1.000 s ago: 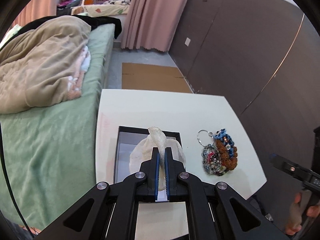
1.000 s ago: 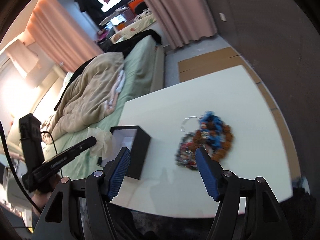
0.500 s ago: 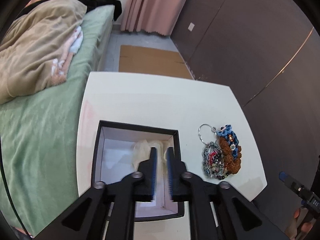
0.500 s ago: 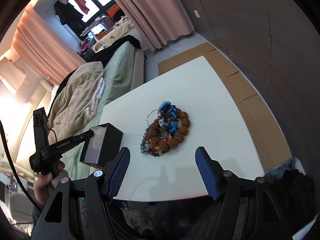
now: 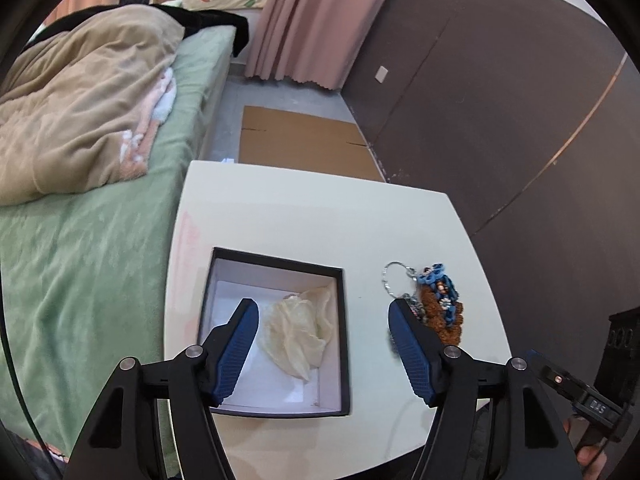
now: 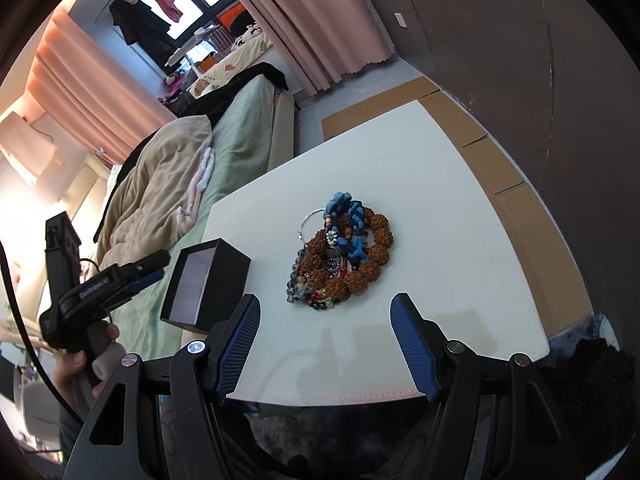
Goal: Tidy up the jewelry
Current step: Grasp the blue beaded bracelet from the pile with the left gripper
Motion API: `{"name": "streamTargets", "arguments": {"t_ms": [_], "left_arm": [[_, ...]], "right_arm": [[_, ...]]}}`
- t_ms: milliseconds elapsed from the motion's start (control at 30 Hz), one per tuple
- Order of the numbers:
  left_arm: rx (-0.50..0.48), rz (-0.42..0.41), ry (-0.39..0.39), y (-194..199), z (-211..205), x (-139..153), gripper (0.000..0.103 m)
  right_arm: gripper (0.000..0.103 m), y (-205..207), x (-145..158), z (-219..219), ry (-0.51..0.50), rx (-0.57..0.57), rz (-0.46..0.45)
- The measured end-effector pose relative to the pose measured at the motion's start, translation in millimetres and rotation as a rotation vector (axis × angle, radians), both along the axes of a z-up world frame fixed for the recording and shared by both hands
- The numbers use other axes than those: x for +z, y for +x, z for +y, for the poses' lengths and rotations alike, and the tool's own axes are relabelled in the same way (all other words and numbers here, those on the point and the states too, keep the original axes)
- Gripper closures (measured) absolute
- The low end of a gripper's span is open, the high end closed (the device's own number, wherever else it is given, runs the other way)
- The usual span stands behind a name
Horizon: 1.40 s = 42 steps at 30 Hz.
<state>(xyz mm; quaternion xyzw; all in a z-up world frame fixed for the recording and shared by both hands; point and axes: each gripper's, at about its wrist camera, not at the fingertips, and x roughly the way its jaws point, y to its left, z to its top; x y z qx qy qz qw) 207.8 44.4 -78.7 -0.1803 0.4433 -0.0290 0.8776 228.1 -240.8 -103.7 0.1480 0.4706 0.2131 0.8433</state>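
Note:
A black box point(image 5: 344, 344) with a white inside sits on the white table point(image 5: 304, 220), and a crumpled cream pouch point(image 5: 298, 330) lies loose in it. My left gripper point(image 5: 322, 320) hangs over the box with its jaws opening; the pouch lies below, between them, untouched. To the right of the box lies a heap of beaded bracelets point(image 5: 438, 306), brown, blue and glassy, with a silver ring. In the right wrist view my right gripper point(image 6: 324, 316) stands open just short of the bracelet heap point(image 6: 340, 258), nothing between its fingers. The box point(image 6: 208, 280) and left gripper point(image 6: 150, 266) show at left.
A bed point(image 5: 80, 220) with a green sheet and beige blanket runs along the table's left side. A dark wall point(image 5: 500, 100) stands to the right, with cardboard point(image 5: 304, 148) on the floor beyond the table. A hand point(image 6: 86, 364) holds the left gripper's handle.
My left gripper, shut on the cream pouch above the box, lowered it in and opened; the pouch now lies loose inside. The right gripper drew nearer to the bracelet heap, still open.

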Motion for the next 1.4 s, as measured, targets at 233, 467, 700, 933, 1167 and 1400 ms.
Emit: {"name": "streamTargets", "arguments": {"t_ms": [233,467,700,933,1167,1400], "left_arm": [[-0.072,-0.011,0.002,8.8,-30.2,8.1,0.035],[-0.138,-0.008,0.021,23.5,-65.4,10.7,0.035],[-0.186,0.022,0.034,42.1,-95.8,5.7,0.035],[-0.209,0.063,0.044,64.7,-122.8,-5.5,0.035],[-0.232,0.118,0.058,87.4,-146.7,-24.3,0.042],[-0.22,0.182,0.079,104.6,-158.0,-47.6,0.057]], "right_arm": [[0.035,4.8,-5.4,-12.5,-0.003,-0.037,0.021],[0.012,7.7,-6.1,-31.9,0.026,-0.082,0.028],[0.01,10.9,-9.5,-49.3,0.055,-0.119,0.035],[0.01,13.9,-9.9,-67.9,0.069,-0.132,0.012],[0.01,16.9,-16.7,-89.6,0.079,-0.161,0.02],[0.01,18.9,-24.6,-101.8,0.079,-0.178,0.041]]}}
